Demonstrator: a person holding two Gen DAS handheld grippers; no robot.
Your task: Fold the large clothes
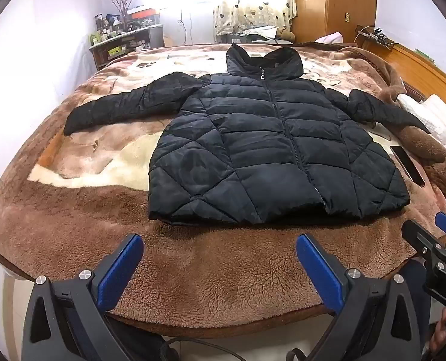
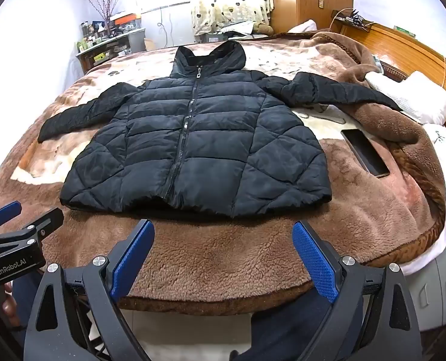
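Black diamond-quilted jacket (image 1: 253, 150) ahead of the jaws, brown-and-cream fleece blanket (image 1: 193, 270) beneath them, blue textured pads (image 2: 313, 258), heart-print curtain (image 1: 253, 3)

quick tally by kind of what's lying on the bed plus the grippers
jackets: 1, black puffer jacket, zipped and laid flat
phones: 1, dark phone beside the jacket
blankets: 1, brown fleece blanket under both
pillows: 1, white pillow
grippers: 2, left gripper and right gripper, both open and holding nothing
total: 6

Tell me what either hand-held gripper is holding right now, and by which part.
Nothing. The left hand-held gripper and right hand-held gripper are open, short of the black quilted puffer jacket.
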